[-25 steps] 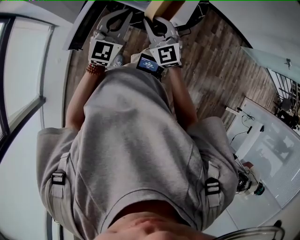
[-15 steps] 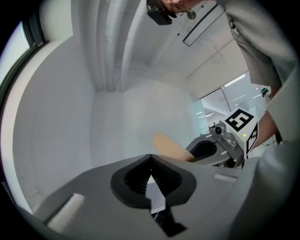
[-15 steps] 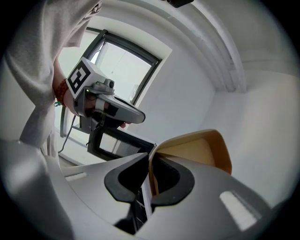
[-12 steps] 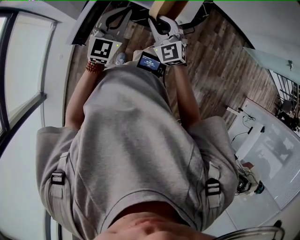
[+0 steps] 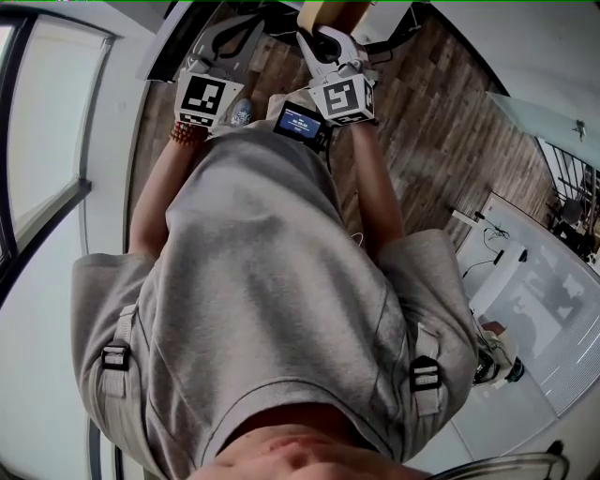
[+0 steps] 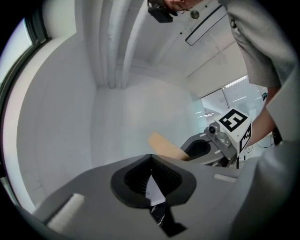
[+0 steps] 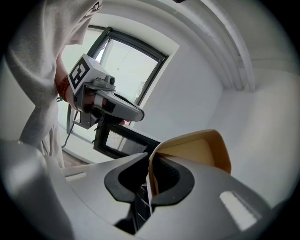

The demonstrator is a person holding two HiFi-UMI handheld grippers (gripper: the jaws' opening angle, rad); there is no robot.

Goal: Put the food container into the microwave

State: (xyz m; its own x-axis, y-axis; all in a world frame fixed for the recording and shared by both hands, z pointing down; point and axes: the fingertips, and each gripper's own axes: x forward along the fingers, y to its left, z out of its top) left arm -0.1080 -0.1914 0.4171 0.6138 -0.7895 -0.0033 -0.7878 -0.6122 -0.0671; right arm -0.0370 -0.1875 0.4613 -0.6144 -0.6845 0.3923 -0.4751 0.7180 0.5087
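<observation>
The food container (image 7: 201, 150) is a tan paper box, and my right gripper (image 7: 150, 165) is shut on its thin wall, holding it up in the air. In the head view the container (image 5: 323, 13) shows at the top edge, beyond my right gripper (image 5: 325, 42). My left gripper (image 6: 150, 174) is shut with nothing between its jaws. It sits just left of the right one in the head view, left gripper (image 5: 217, 42). The microwave's dark door with a mesh window (image 7: 121, 140) appears low behind the left gripper (image 7: 115, 105) in the right gripper view.
The person's grey shirt (image 5: 272, 300) fills most of the head view. A small lit screen (image 5: 298, 124) sits below the right gripper. Wooden floor (image 5: 441, 122) runs to the right, a window frame (image 5: 37, 216) stands at the left, and white walls surround both grippers.
Both grippers have moved slightly up in the head view. The right one, with the container, has also shifted a little to the right.
</observation>
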